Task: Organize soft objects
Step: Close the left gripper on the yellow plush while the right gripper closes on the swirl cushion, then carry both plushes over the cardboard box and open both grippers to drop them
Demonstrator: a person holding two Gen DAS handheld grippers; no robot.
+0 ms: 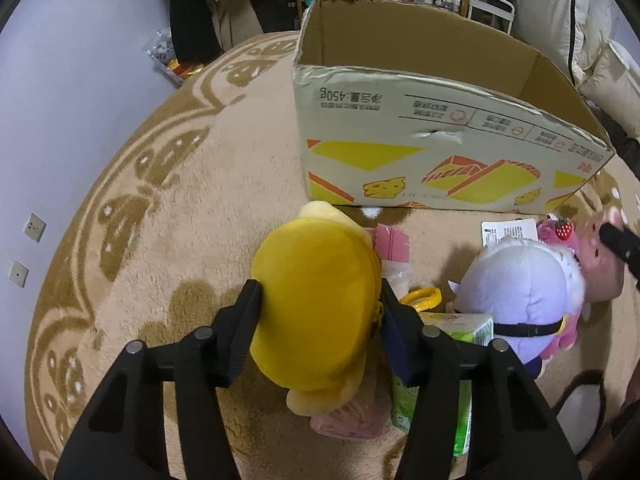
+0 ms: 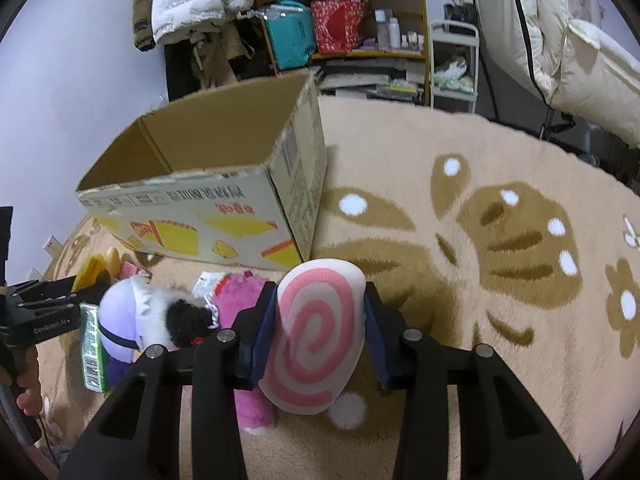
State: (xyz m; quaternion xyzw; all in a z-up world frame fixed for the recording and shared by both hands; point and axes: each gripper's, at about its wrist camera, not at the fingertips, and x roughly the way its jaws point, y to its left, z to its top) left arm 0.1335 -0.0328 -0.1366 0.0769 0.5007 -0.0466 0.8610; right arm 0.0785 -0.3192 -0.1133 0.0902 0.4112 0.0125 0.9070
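Observation:
My left gripper (image 1: 320, 300) is shut on a yellow plush toy (image 1: 316, 304), held above the rug just in front of the open cardboard box (image 1: 440, 164). My right gripper (image 2: 320, 308) is shut on a white plush with a pink swirl (image 2: 316, 340), near the box's right corner (image 2: 256, 216). A lilac plush (image 1: 520, 292) and a pink plush (image 1: 600, 268) lie on the rug to the right in the left wrist view. Both also show in the right wrist view, the lilac plush (image 2: 120, 316) and the pink plush (image 2: 240, 300) at lower left.
A green carton (image 1: 460, 360), a yellow clip (image 1: 422, 298) and pink packets (image 1: 392, 244) lie on the beige patterned rug (image 2: 480, 220). Shelves (image 2: 360, 20), hanging coats (image 2: 192, 4) and a white bed cover (image 2: 580, 52) stand behind the box. The wall is at left.

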